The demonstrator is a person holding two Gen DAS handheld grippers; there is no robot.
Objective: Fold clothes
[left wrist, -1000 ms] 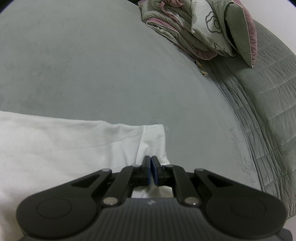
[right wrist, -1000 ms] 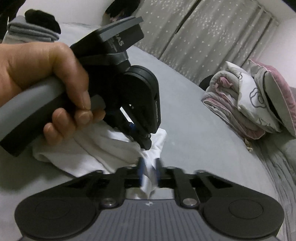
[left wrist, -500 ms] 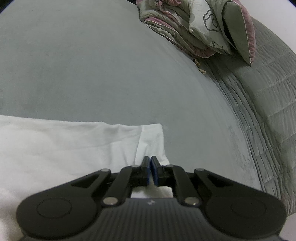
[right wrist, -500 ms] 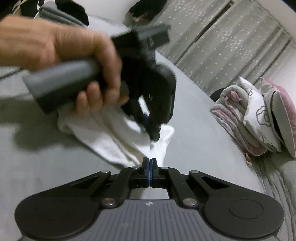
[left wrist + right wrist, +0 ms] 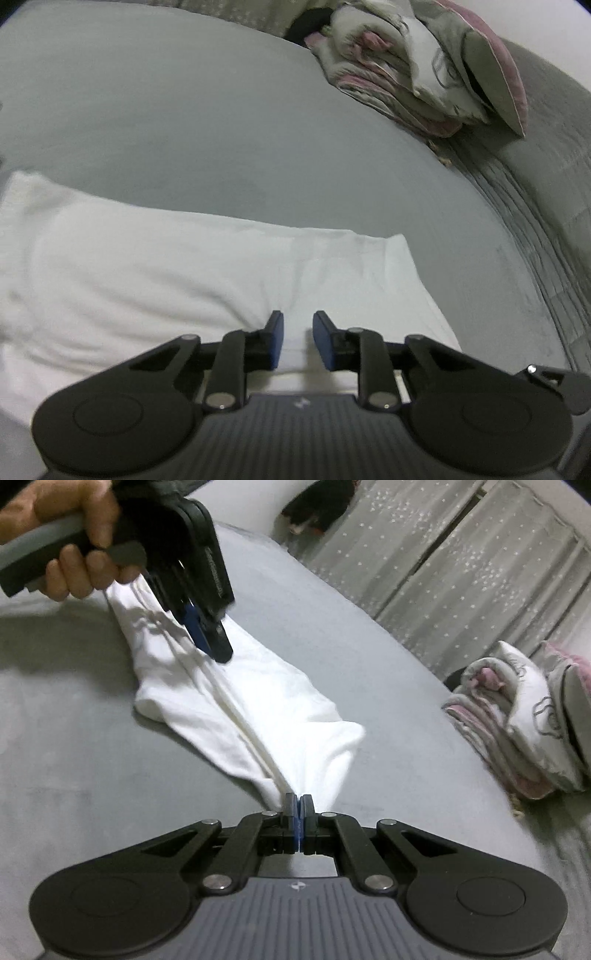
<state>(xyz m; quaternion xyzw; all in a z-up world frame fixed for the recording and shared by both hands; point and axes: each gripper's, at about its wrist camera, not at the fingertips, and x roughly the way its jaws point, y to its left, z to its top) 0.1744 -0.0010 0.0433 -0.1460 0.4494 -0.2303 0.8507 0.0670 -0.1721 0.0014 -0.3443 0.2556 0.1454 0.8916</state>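
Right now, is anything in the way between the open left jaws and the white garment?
Nothing visible. The left gripper, jaws just opening, hangs directly over the white garment with only air between. The right gripper pinches the far corner.

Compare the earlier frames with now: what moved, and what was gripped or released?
The left tool has just opened its jaws, letting go of the white cloth garment, and has drawn away from the right tool, which stays shut on the garment's end. The pink-and-grey bedding pile stayed put.
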